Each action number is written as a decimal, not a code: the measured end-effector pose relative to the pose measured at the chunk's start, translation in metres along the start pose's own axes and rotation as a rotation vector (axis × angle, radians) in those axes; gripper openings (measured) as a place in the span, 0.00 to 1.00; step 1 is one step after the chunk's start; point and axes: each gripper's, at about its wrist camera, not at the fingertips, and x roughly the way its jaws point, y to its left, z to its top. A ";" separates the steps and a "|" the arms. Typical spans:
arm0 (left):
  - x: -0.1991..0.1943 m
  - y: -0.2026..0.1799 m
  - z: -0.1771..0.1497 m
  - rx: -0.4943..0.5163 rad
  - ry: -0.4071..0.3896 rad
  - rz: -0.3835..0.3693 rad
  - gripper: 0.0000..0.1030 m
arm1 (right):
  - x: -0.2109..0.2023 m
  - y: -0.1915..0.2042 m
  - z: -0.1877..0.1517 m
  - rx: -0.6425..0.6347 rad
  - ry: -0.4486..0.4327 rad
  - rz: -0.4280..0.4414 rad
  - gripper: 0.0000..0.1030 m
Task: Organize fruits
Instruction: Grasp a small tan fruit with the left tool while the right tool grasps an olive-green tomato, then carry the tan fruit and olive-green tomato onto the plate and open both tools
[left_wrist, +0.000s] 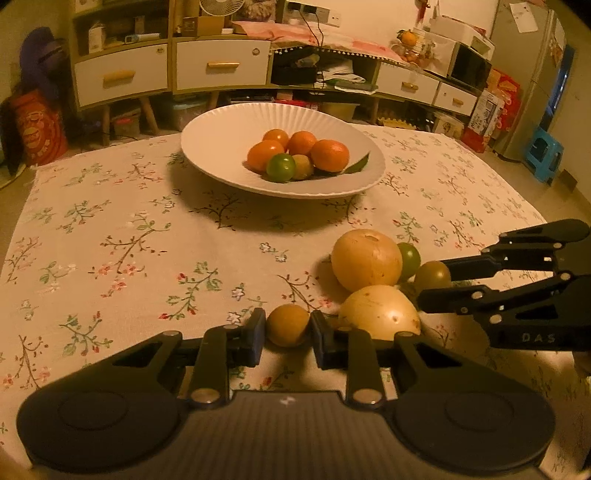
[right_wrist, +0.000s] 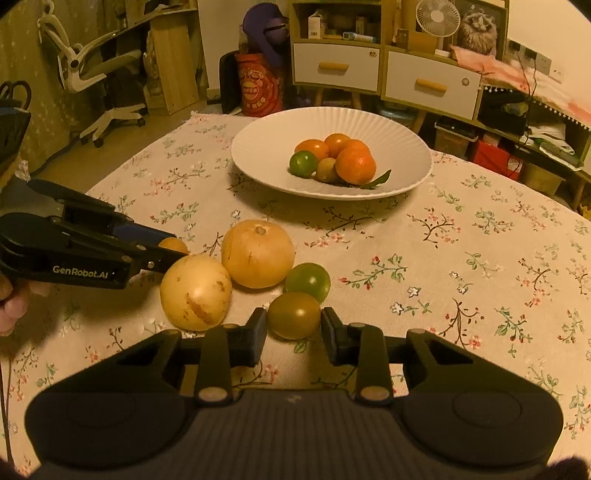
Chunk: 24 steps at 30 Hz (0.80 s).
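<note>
Both grippers are clamped on fruit lying on the floral tablecloth (left_wrist: 110, 236): the left gripper (left_wrist: 287, 334) on a small yellow-brown fruit (left_wrist: 287, 325), the right gripper (right_wrist: 293, 328) on a brownish-green one (right_wrist: 293, 314). Each should lift straight up, clear of the two large pale-yellow fruits (right_wrist: 256, 258) just beside them, to avoid rolling them. The white ribbed bowl (left_wrist: 221, 133) beyond holds four oranges (left_wrist: 329, 155), a green fruit, a yellowish one and a leaf.

"GenRobot.AI" on left gripper (right_wrist: 173, 247)
</note>
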 end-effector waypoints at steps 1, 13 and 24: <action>-0.001 0.001 0.000 -0.003 -0.002 0.002 0.30 | -0.001 0.000 0.001 0.000 -0.003 -0.001 0.28; -0.010 0.002 0.014 -0.023 -0.045 0.024 0.30 | -0.008 -0.005 0.011 0.020 -0.042 -0.006 0.28; -0.012 -0.004 0.035 -0.036 -0.081 0.025 0.30 | -0.010 -0.009 0.028 0.030 -0.072 -0.008 0.28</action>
